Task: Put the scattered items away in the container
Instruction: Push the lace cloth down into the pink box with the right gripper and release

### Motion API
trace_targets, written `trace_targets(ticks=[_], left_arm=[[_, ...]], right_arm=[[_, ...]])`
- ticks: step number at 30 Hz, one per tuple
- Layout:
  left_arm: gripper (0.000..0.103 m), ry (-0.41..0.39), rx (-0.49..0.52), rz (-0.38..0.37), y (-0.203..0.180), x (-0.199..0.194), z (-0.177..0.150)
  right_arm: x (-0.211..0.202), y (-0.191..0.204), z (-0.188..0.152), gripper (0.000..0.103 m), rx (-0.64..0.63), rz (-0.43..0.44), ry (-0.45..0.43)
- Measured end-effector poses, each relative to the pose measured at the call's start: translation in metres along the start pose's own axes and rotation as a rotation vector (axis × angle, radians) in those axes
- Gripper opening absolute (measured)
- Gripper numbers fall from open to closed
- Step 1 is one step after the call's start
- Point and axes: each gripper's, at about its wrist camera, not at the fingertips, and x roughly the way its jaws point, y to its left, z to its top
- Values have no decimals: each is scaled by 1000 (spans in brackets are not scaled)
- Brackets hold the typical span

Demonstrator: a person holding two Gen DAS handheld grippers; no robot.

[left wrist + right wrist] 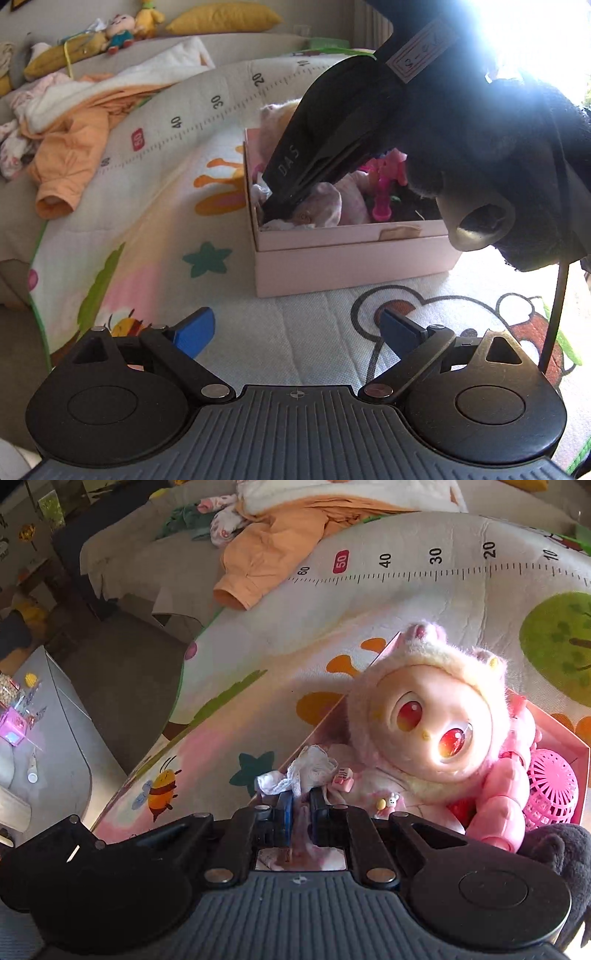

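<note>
Working over a printed play mat [295, 332] patterned with a bee, a green star, cartoon animals and a ruler strip, you are operating beside a pink box [351, 258] sitting on that mat. An orange garment [70, 147] and white cloth are lying heaped at the mat's far edge, with yellow cushions [221, 18] and small plush toys resting on a ledge behind. In the right wrist view, a grey floor and a low grey surface carrying small items are showing to the left of the mat.

You are holding the left gripper [297, 330] low over the mat, short of the box, with its blue-tipped fingers [195, 328] spread wide and nothing between them. You are angling the right gripper [298, 805] steeply down into the near left corner of the box, fingers clenched on a white lace cloth [306, 771] that is bunching up above the tips. In the left wrist view, a dark sleeve is covering the arm behind that gripper.

Inside the box, a pink plush doll [432, 716] with red eyes is lying just beside the cloth, and a pink plastic ball [550, 782] is resting against the far wall.

The ruler strip is reading 10, 20, 30, 40, 50 and 60. The right gripper's housing is displaying "DAS".
</note>
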Motion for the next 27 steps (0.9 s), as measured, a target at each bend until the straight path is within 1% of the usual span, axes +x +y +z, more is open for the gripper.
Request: trace_targets(ticks=[2, 4, 7, 8, 9, 10, 11, 12, 13, 14, 15, 16, 19, 22, 25, 27], left_arm=[[99, 0, -2, -6, 1, 1, -1], [99, 2, -6, -10, 3, 2, -3], [99, 4, -12, -12, 5, 3, -6], [99, 5, -17, -13, 7, 4, -6], [99, 5, -22, -16, 8, 4, -7], [99, 5, -26, -19, 9, 6, -7], [99, 5, -31, -23, 9, 7, -7], [99, 5, -35, -25, 9, 7, -7], [99, 6, -39, -30, 10, 9, -8], [99, 6, -40, -34, 10, 9, -8], [99, 5, -41, -38, 10, 9, -8], [99, 3, -42, -42, 10, 9, -8], [99, 1, -43, -49, 9, 10, -8], [99, 2, -40, -49, 8, 10, -8], [99, 8, -39, -44, 8, 10, -10], [99, 12, -46, -37, 11, 10, -12]], right_arm=[[2, 1, -1, 9, -7, -4, -3], [-5, -2, -1, 10, 8, 11, -6], [-29, -16, 3, 23, 58, 68, -65], [-38, -20, 4, 37, 70, 68, -98], [-46, -23, 4, 44, 74, 49, -123], [-54, -24, 3, 47, 70, 28, -149], [-59, -26, 2, 47, 64, 21, -160], [-62, -26, 1, 44, 60, 6, -164], [-64, -25, -1, 30, 52, 1, -163], [-65, -24, -2, 14, 50, 22, -149], [-64, -24, -3, 10, 60, 48, -131], [-61, -24, -4, 10, 75, 73, -104], [-39, -18, -6, 10, 94, 80, -26], [-10, -22, -7, 10, 143, 115, 42], [7, -31, -9, 9, 205, 162, 68], [3, -32, -11, 9, 210, 173, 68]])
